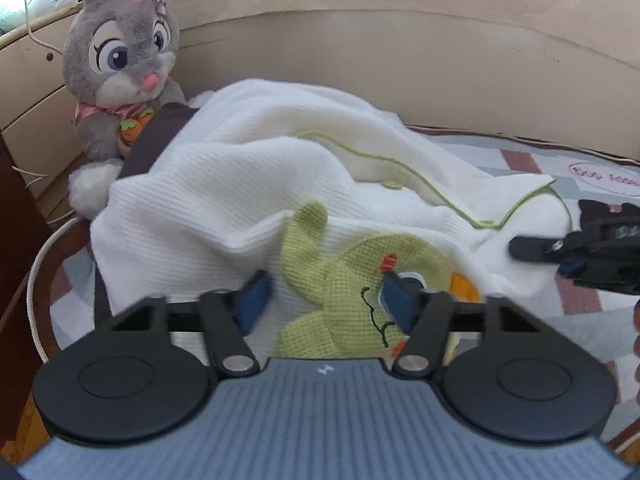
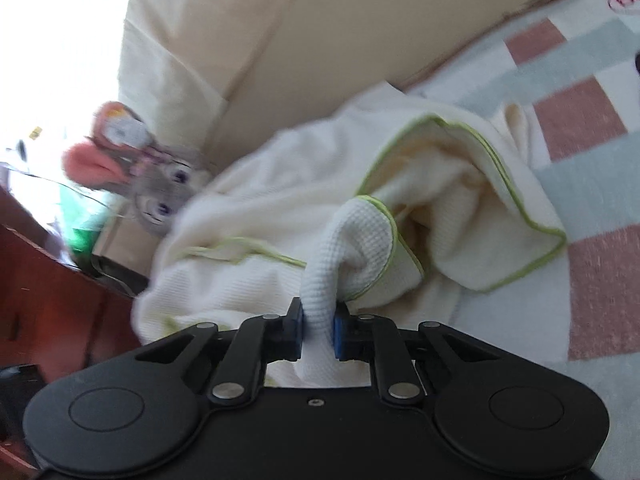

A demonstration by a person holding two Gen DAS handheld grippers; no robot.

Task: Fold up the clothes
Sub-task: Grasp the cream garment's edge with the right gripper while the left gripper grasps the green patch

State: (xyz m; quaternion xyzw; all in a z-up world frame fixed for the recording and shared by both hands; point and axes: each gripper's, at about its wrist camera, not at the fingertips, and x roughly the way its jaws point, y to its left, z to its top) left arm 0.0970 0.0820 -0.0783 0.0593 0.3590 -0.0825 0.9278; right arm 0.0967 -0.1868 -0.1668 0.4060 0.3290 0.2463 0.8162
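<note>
My right fingers (image 2: 318,330) pinch a bunched fold of the white knit garment (image 1: 248,184), heaped loosely on the checked bed cover (image 2: 580,120). My left fingers (image 1: 326,300) straddle its green appliqué (image 1: 352,292), not visibly clamped. It looks soft, light and floppy; I'd grip the green-trimmed hems.

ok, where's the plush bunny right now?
Left wrist view: plush bunny sits upper left against the beige headboard, just behind the white sweater. Right wrist view: blurred, at left behind the sweater.
</note>
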